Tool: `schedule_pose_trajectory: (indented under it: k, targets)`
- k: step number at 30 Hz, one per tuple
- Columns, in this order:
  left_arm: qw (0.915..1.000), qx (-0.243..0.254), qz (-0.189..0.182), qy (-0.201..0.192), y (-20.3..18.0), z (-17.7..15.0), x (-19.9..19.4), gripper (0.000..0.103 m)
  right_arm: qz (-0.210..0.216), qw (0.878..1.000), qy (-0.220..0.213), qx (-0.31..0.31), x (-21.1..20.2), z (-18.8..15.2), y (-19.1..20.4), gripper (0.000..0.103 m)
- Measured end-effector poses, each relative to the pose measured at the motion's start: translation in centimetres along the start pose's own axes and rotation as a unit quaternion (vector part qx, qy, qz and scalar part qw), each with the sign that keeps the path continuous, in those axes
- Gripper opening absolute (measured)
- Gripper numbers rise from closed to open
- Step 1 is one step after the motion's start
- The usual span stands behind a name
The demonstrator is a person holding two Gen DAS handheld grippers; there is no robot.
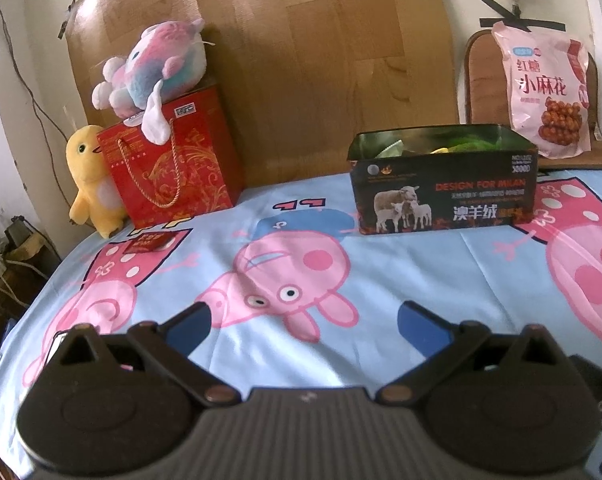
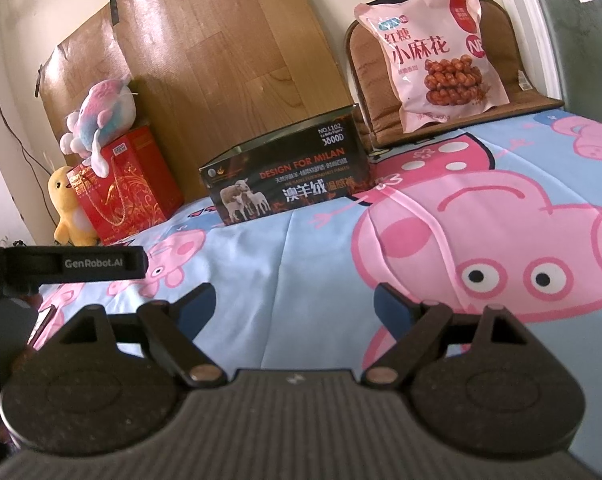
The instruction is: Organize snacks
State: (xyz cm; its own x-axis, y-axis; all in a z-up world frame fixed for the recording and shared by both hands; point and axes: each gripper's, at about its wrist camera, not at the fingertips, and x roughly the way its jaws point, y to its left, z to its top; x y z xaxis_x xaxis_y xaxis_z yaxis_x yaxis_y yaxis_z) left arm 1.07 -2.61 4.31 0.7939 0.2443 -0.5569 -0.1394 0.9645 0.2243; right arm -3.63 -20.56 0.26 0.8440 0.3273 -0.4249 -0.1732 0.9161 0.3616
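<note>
A black open box [image 1: 445, 196] printed with sheep stands on the cartoon-pig sheet, with green and yellow packets showing inside. In the right wrist view the same box [image 2: 289, 180] shows only its side. A large pink snack bag [image 1: 545, 88] [image 2: 437, 56] leans upright on a brown cushion behind it. A small red packet [image 1: 147, 242] lies flat on the sheet near the red gift bag. My left gripper [image 1: 303, 320] hovers open over the sheet, well short of the box, holding nothing. My right gripper [image 2: 295, 300] is also open, with nothing between its fingers.
A red gift bag [image 1: 173, 164] stands at the back left with a pastel plush [image 1: 153, 68] on top and a yellow plush chick [image 1: 87, 176] beside it. A wood-pattern board [image 1: 301, 60] covers the wall behind. The bed edge drops away at left, with cables there.
</note>
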Motion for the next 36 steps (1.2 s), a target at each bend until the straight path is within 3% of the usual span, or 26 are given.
schedule_pose_trajectory:
  k: [24,36]
  targets:
    - [0.9998,0.015,-0.013,-0.008,-1.2,0.4,-0.2,0.103,-0.003,1.0,-0.003,0.013,-0.3,-0.1,-0.8,0.088]
    - [0.9973,0.019,-0.07,0.012,-1.8,2.7,0.9,0.103,-0.011,1.0,-0.004,0.014,-0.1,-0.1,-1.0,0.088]
